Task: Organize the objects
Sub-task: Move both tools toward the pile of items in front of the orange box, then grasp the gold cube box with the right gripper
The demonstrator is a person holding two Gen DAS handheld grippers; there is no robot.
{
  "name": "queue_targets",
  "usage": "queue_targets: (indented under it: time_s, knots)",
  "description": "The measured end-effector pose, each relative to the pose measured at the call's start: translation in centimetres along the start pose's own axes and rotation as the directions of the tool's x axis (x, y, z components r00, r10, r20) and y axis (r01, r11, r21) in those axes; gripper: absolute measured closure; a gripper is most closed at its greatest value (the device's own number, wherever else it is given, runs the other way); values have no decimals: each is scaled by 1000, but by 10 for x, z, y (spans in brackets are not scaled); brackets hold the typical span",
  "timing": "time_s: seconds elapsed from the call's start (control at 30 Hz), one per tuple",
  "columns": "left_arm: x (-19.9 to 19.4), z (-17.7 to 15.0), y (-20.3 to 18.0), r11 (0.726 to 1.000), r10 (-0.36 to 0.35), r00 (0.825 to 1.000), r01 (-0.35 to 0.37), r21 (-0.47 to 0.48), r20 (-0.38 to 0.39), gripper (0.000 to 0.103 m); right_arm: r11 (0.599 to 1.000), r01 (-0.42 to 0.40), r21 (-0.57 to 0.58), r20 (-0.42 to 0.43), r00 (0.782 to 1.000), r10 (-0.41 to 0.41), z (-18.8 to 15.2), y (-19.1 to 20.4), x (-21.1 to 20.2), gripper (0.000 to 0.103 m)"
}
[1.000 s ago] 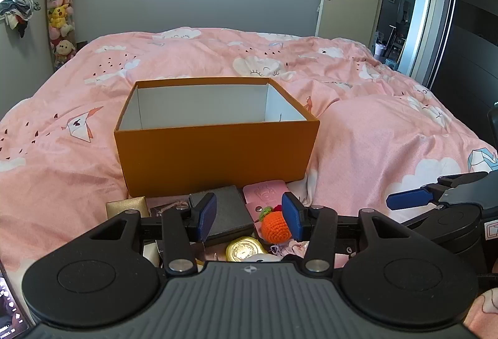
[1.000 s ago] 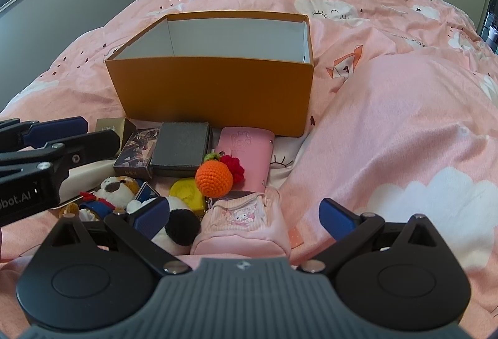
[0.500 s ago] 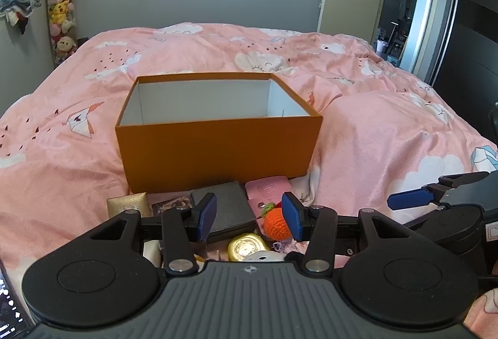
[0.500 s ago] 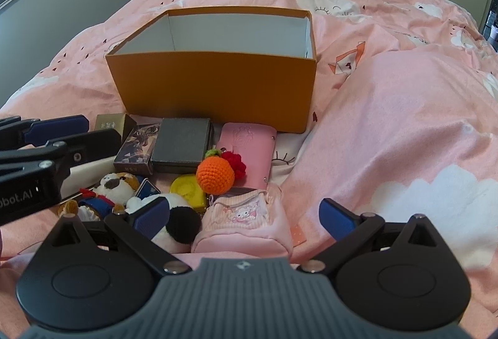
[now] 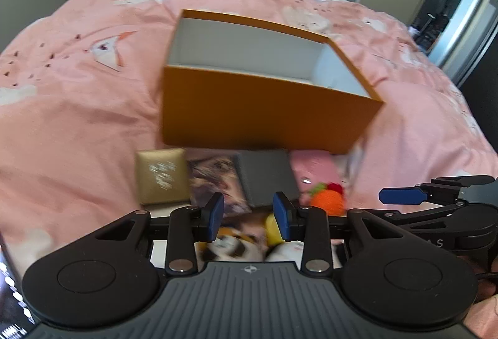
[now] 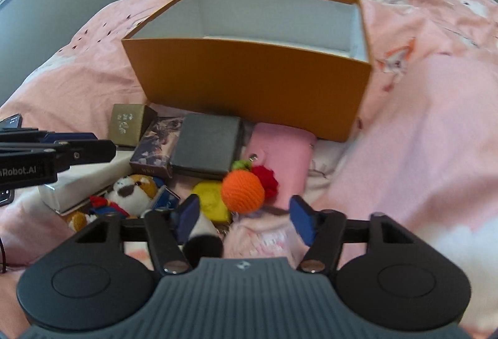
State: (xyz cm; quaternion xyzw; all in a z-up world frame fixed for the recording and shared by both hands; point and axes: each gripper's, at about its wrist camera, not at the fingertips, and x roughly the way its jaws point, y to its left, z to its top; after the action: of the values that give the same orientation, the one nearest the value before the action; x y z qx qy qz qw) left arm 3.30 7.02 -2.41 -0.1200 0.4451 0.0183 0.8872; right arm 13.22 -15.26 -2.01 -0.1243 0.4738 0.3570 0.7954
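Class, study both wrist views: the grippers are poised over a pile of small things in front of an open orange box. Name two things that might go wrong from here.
1. The items lie packed together: the orange crochet ball touches the yellow piece and overlaps the pink case, so the open right gripper may catch or drag a neighbour.
2. The left gripper and right gripper work close side by side over the same pile, so they might collide.

One orange box (image 6: 249, 81), one crocheted orange (image 6: 242, 191), two plush toys (image 6: 133, 188).
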Motion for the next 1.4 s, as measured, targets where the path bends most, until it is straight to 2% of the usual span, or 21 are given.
queue_targets:
  time_s: [0.1, 0.2, 0.27, 0.37, 0.47, 0.57, 0.67, 0.8, 0.9, 1.0, 1.07, 1.27, 1.4]
  knots:
    - [2, 9, 17, 998, 49, 999, -49, -43, -12, 61, 999, -46, -26, -26, 999, 45, 15, 5, 14, 45]
    - [13, 20, 39, 992, 84, 995, -89, -91, -59, 51, 995, -85, -49, -55, 995, 83, 29, 12, 31, 47]
    - [23, 25, 49, 989, 107, 991, -115, -96, -85, 49, 993, -101, -56, -69, 993, 97, 39, 16, 43, 47]
    - [34, 28, 57, 989, 103, 987, -115, -93, -125, 43, 992, -115, -45, -89, 990, 110, 53, 21, 59, 47]
    - [41, 27, 65, 990, 84, 984, -100, -102, -154, 42, 985, -171, -31, -106, 980, 167, 64, 27, 71, 47]
    - [46, 30, 72, 988, 104, 981, -121, -99, -161, 42, 974, -213, -72, -109, 973, 205, 72, 39, 82, 47]
    - [50, 35, 80, 984, 102, 982, -124, -132, -161, 44, 961, -244, -130, -120, 966, 229, 78, 54, 93, 47]
    - [48, 40, 90, 974, 147, 978, -170, -148, -150, 55, 944, -291, -157, -135, 953, 272, 89, 76, 105, 47]
    - [49, 40, 99, 972, 164, 974, -187, -144, -157, 68, 937, -314, -154, -150, 945, 292, 97, 90, 118, 50]
    - [52, 38, 107, 969, 151, 976, -178, -171, -158, 70, 930, -314, -193, -168, 944, 284, 101, 102, 128, 54]
    - [56, 37, 110, 969, 149, 976, -176, -172, -162, 70, 913, -314, -262, -175, 945, 275, 104, 111, 132, 54]
    - [65, 33, 111, 969, 167, 970, -195, -150, -177, 72, 816, -262, -516, -153, 965, 214, 98, 139, 128, 54]
    - [60, 31, 111, 969, 175, 969, -200, -145, -173, 73, 782, -217, -584, -105, 976, 192, 87, 142, 118, 54]
